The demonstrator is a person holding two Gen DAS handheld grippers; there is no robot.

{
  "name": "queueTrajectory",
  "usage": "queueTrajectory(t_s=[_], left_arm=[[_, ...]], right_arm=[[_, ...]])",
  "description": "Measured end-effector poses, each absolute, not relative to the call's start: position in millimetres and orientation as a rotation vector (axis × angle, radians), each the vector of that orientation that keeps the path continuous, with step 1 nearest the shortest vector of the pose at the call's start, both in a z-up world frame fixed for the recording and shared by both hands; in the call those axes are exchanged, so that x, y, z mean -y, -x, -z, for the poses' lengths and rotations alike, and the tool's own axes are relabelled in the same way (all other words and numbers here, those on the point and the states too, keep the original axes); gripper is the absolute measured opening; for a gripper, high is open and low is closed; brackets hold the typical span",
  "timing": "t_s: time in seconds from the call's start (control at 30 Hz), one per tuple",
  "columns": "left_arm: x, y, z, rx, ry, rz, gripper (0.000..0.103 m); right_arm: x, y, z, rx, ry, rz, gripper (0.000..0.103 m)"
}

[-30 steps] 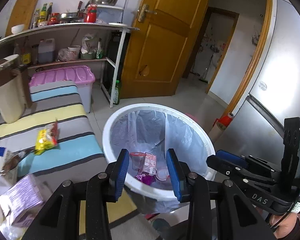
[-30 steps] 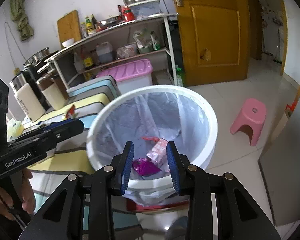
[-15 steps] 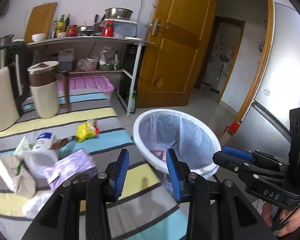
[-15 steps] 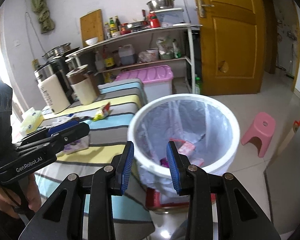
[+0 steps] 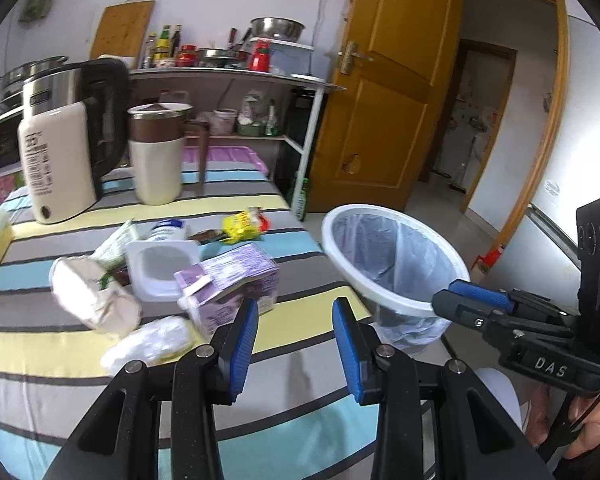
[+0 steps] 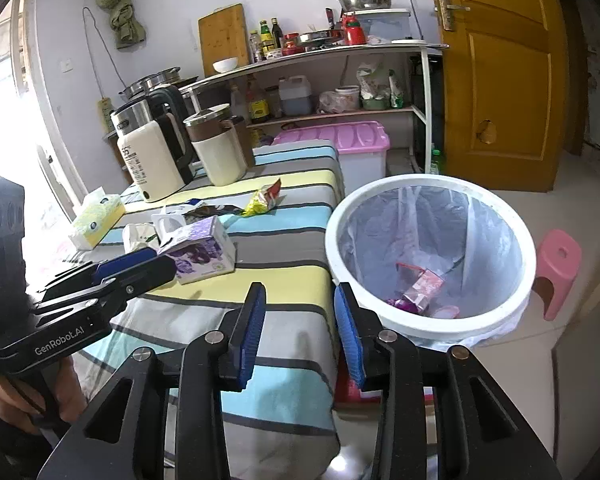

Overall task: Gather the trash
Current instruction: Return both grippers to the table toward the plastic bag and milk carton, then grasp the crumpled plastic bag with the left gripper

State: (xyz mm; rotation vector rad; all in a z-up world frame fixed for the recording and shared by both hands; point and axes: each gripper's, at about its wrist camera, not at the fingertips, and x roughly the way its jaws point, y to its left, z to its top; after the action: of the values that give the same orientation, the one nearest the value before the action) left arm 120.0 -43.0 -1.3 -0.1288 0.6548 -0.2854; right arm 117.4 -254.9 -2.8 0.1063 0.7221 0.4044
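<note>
My left gripper (image 5: 294, 346) is open and empty above the striped table's (image 5: 300, 412) near edge, just in front of a purple carton (image 5: 230, 286). Beside the carton lie a white plastic tub (image 5: 162, 268), a crumpled paper wad (image 5: 92, 300), a clear plastic wrap (image 5: 152, 342) and a yellow snack wrapper (image 5: 244, 226). My right gripper (image 6: 300, 330) is open and empty over the table's right edge, beside the white lined bin (image 6: 428, 320), which holds pink and purple wrappers (image 6: 416, 290). The bin also shows in the left wrist view (image 5: 392, 300). The purple carton shows in the right wrist view (image 6: 202, 250).
A kettle (image 5: 66, 140) and a cream jug (image 5: 158, 152) stand at the table's back. A tissue box (image 6: 98, 216) lies at the left. A pink storage box (image 6: 348, 148), a shelf rack (image 6: 340, 80), a pink stool (image 6: 558, 268) and a wooden door (image 6: 500, 80) surround the bin.
Both grippers have drawn back and swung left from over the bin toward the table. The table trash now fills the left wrist view. Both stay open.
</note>
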Motion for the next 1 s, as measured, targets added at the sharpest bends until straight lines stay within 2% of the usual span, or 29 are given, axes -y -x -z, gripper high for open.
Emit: queueTrajectory(t_s=[0.2,0.27,0.6,0.7,1.0], left_arm=[[17,-114,2,-0.653,0.146,0.22,0.039],[6,-112,3,-0.653,0.152,0.187,0.039],[-37,-119,21,-0.695,0.182,0.093,0.039],[-44,-125,28,-0.716,0.177,0.097,0.043],[-39,-146,47,-0.802,0.121,0.187,0.046]], right_arm=[[243,-119,3,-0.725,-0.101,-0.434,0.04],[238,-121,3,-0.723,-0.1,-0.451,0.044],[213,-132,4,-0.729,-0.085,-0.51,0.045],[205,-136,5,-0.733,-0.08,-0.529,0.046],[192,-145,9,-0.752,-0.065,-0.542,0.046]])
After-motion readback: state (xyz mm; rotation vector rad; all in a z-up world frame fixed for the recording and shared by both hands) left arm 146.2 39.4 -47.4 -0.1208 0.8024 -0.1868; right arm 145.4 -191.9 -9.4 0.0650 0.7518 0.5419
